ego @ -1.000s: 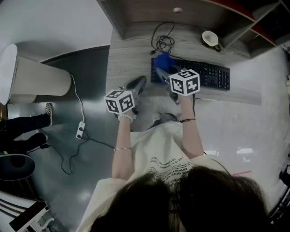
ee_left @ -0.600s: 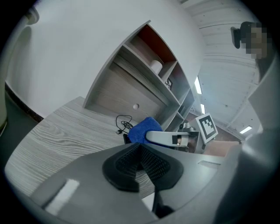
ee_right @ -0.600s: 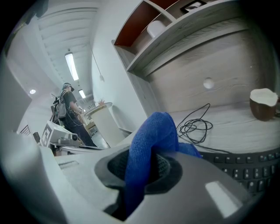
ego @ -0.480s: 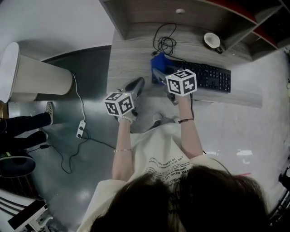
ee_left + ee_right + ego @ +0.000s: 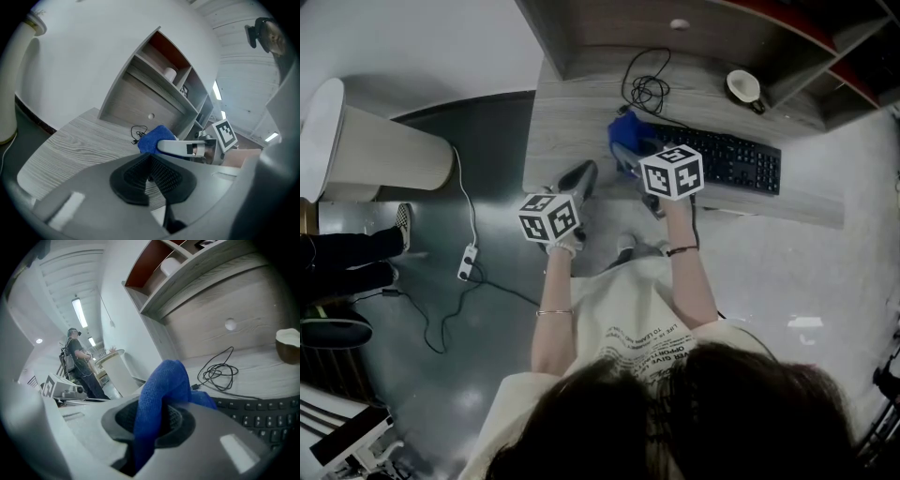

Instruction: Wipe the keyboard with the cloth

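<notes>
The crumpled blue fabric cloth [image 5: 161, 390] was pinched between the jaws of the right gripper [image 5: 630, 157] at the left end of the flat black keyboard [image 5: 733, 159], apparently to start wiping, while the left gripper [image 5: 577, 178], jaws together and empty, was held clear to the keyboard's left.

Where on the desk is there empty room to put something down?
The widest bare patch is the left part of the desk, between its left edge and the blue cloth and coiled cable. A thin bare strip runs between the keyboard and the near edge. It's crowded around the cable, cloth, keyboard and the cup at the back.
</notes>
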The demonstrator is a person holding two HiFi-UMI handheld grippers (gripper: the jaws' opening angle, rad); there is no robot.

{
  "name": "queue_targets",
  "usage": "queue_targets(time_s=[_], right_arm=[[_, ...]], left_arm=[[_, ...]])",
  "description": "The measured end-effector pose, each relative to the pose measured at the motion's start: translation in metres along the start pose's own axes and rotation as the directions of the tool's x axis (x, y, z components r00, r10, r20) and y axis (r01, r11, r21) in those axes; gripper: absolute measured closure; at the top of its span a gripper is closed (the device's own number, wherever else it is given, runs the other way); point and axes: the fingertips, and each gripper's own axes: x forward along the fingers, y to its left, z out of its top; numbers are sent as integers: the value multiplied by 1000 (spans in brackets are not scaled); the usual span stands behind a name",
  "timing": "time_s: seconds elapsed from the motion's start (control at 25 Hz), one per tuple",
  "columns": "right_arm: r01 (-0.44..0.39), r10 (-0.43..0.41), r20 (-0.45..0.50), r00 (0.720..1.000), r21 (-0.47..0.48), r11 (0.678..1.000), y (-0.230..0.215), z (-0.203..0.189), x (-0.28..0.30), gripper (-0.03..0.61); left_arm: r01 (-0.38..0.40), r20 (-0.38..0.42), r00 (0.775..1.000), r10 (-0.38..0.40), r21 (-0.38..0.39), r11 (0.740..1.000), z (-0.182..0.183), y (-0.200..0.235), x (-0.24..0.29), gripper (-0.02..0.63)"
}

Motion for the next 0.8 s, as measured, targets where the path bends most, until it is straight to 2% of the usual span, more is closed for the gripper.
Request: queue_targets(time_s=[0.48, 0.8], right_arm=[[-42, 42, 19, 999, 9, 999, 15, -2, -2, 518], [-93, 95, 93, 991, -22, 995, 26, 10, -11, 518]], left_arm=[[-38, 40, 999, 37, 4, 999, 2, 0, -12, 617], [-48, 90, 995, 45, 31, 998, 11, -4, -15, 617]])
